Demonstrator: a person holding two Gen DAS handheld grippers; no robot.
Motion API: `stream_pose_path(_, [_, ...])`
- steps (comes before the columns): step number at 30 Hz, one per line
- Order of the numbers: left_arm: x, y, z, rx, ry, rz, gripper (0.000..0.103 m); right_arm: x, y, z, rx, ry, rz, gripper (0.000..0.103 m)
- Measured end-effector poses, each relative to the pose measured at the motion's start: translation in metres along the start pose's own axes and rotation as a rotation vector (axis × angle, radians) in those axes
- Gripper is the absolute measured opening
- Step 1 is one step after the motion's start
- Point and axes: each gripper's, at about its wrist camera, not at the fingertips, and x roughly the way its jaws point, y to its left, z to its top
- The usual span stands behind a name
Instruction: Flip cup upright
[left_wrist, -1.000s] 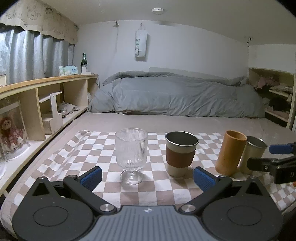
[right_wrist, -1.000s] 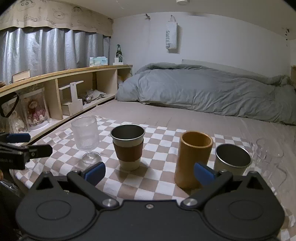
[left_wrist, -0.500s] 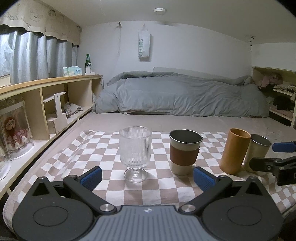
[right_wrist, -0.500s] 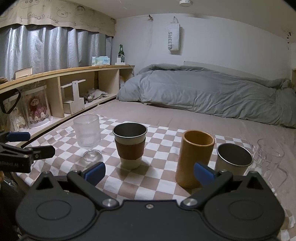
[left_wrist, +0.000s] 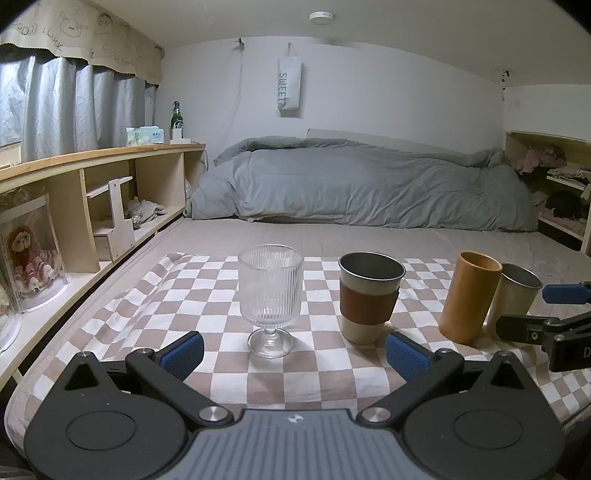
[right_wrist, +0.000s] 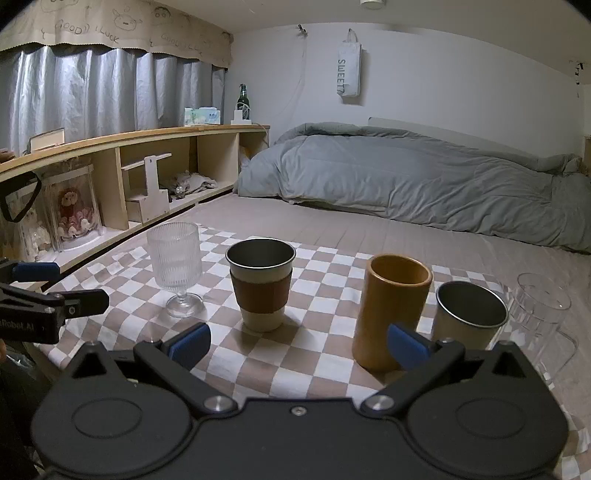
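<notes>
Several cups stand upright in a row on a checkered cloth (left_wrist: 207, 295): a ribbed glass goblet (left_wrist: 270, 295), a metal cup with a brown sleeve (left_wrist: 369, 297), an orange tumbler (left_wrist: 469, 297) and a small steel cup (left_wrist: 515, 295). The right wrist view shows the same goblet (right_wrist: 177, 267), sleeved cup (right_wrist: 261, 282), orange tumbler (right_wrist: 393, 310) and steel cup (right_wrist: 467, 314), plus a clear glass (right_wrist: 539, 306) at the far right. My left gripper (left_wrist: 294, 354) is open and empty, just short of the goblet. My right gripper (right_wrist: 298, 341) is open and empty, in front of the sleeved cup and tumbler.
The cloth lies on a mattress with a grey duvet (left_wrist: 362, 184) at the far end. A wooden shelf unit (left_wrist: 92, 206) runs along the left with a doll case (left_wrist: 27, 258), and a bottle (left_wrist: 176, 120) on top. Another shelf (left_wrist: 554, 192) is at the right.
Both grippers have drawn back and risen slightly from the cups. The clear glass at the far right has come into the right wrist view. All cups stay put.
</notes>
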Motion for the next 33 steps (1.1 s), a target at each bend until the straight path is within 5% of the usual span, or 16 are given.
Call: stream_pose_path(33, [-0.0009,0.0015,-0.0019,-0.004,0.010,0.004,0.103,0.0015,0.0007,-0.0017,-0.005,0.003,-0.005,0.103])
